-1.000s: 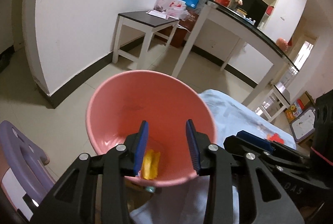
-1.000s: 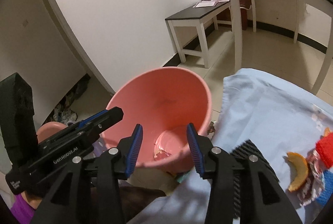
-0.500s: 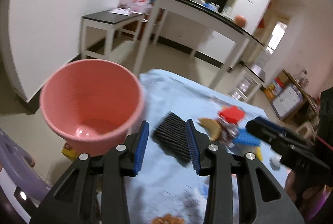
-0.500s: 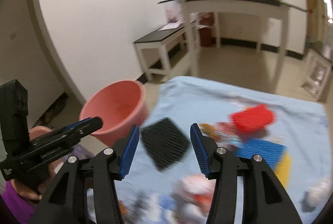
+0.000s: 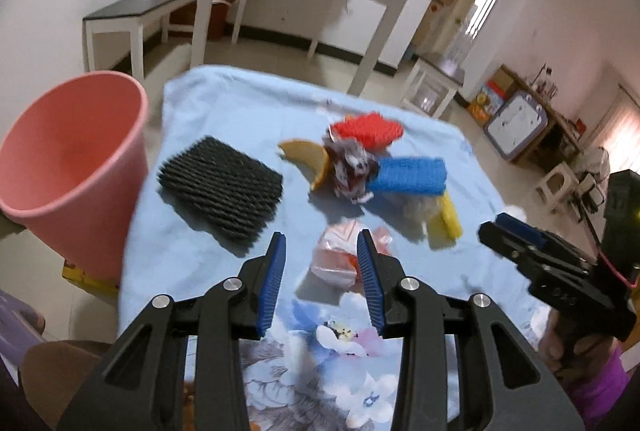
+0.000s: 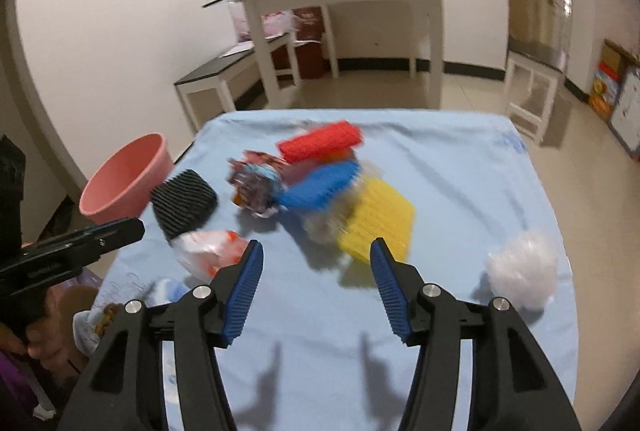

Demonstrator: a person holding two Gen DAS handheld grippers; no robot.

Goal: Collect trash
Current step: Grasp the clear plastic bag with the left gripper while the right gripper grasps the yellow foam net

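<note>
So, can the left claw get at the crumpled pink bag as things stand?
Probably yes: the left claw is open, the crumpled pink bag lies just ahead between its fingers, and nothing covers it.

The left tongs (image 5: 320,279) hang with jaws parted and nothing between them; the right tongs (image 6: 316,289) gape wider, also bare; both are hand-held, angled downward.

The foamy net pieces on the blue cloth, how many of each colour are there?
Black foam net: 1
Red foam net: 1
Blue foam net: 1
Yellow foam net: 1
Total: 4
</note>
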